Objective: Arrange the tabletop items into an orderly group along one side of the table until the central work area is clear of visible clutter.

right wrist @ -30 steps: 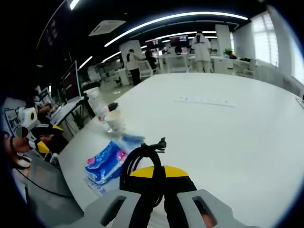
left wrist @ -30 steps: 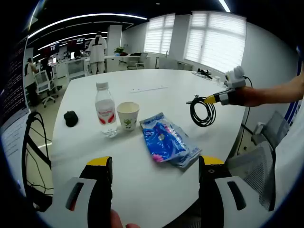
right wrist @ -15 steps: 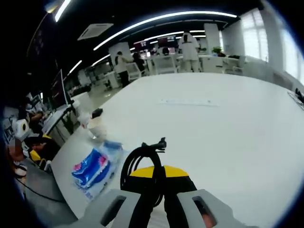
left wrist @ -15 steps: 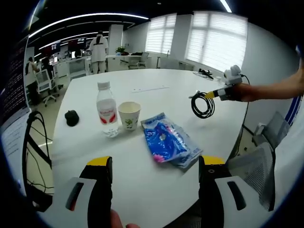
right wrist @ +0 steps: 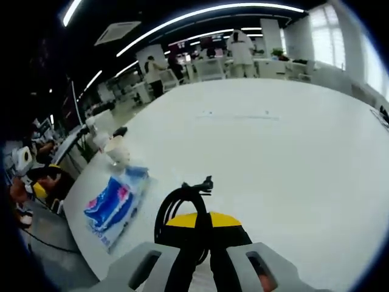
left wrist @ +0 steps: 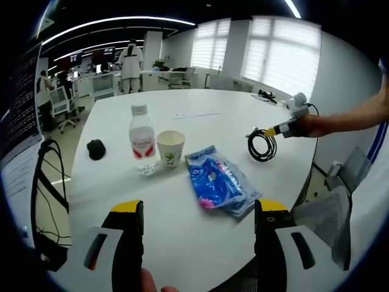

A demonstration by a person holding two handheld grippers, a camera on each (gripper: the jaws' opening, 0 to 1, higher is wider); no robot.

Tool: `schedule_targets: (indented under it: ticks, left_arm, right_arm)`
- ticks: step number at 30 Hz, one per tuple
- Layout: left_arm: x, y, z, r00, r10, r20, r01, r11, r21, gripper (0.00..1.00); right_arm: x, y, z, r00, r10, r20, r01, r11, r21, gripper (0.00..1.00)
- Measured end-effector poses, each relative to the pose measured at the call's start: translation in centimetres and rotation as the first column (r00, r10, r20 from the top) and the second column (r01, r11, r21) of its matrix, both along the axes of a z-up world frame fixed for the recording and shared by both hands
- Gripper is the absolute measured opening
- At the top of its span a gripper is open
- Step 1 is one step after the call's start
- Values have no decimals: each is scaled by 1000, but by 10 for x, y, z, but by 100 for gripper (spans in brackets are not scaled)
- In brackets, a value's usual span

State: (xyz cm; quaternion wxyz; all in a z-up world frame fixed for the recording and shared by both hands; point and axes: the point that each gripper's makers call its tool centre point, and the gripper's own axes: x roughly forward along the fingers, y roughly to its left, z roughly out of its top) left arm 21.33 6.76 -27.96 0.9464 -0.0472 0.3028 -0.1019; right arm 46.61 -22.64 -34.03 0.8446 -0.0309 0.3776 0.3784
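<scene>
On the table are counted one water bottle, one paper cup, one blue packet and one small black object. One coiled black cable is also counted.

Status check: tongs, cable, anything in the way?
Right tongs shut on coiled black cable, held above the table. Left tongs open, empty. Water bottle, paper cup, blue packet grouped mid-table.

The left gripper hangs above the table's near edge, jaws spread wide and holding nothing. The right gripper, on an outstretched bare forearm, is clamped tight over the table.
</scene>
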Motion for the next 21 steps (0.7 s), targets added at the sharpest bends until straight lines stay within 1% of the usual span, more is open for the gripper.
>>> schedule_targets:
  ticks: [2, 4, 5, 8, 10, 12, 13, 15, 18, 20, 21]
  left_arm:
    - [-1, 0, 0, 1000, 4, -2, -4, 1000, 0, 75]
    - [-1, 0, 0, 1000, 6, -4, -6, 1000, 1, 76]
    - [-1, 0, 0, 1000, 7, -4, -7, 1000, 1, 76]
    - [-1, 0, -1, 1000, 12, -5, -12, 1000, -1, 76]
    - [-1, 0, -1, 1000, 14, -5, -14, 1000, -3, 76]
    - [-1, -1, 0, 1000, 15, -4, -15, 1000, -4, 76]
    - [-1, -1, 0, 1000, 16, -4, -16, 1000, -5, 76]
    - [-1, -1, 0, 1000, 17, -4, -17, 1000, -6, 76]
    - [-2, -1, -1, 1000, 17, -6, -17, 1000, -6, 76]
    - [-3, 0, -2, 1000, 19, -9, -19, 1000, -4, 76]
    - [-3, 1, -2, 1000, 20, -10, -20, 1000, -3, 76]
  right_arm:
    - [1, -1, -4, 1000, 3, -8, -3, 1000, -4, 1]
    - [1, -3, -12, 1000, 3, -17, -3, 1000, -10, 1]
    - [0, -2, -9, 1000, 4, -20, -4, 1000, -13, 1]
    - [-1, -3, -19, 999, 12, -35, -13, 999, -30, 1]
    - [-1, -3, -20, 999, 24, -41, -26, 999, -46, 1]
    - [5, 0, -25, 998, 32, -45, -34, 998, -57, 1]
    - [2, -3, -25, 998, 32, -48, -35, 998, -61, 1]
    - [4, -3, -29, 998, 37, -52, -41, 997, -70, 1]
    - [2, -2, -33, 997, 58, -58, -63, 994, -95, 1]
    - [3, -3, -39, 995, 78, -58, -85, 988, -130, 1]
    - [4, -3, -45, 995, 79, -65, -87, 987, -132, 1]
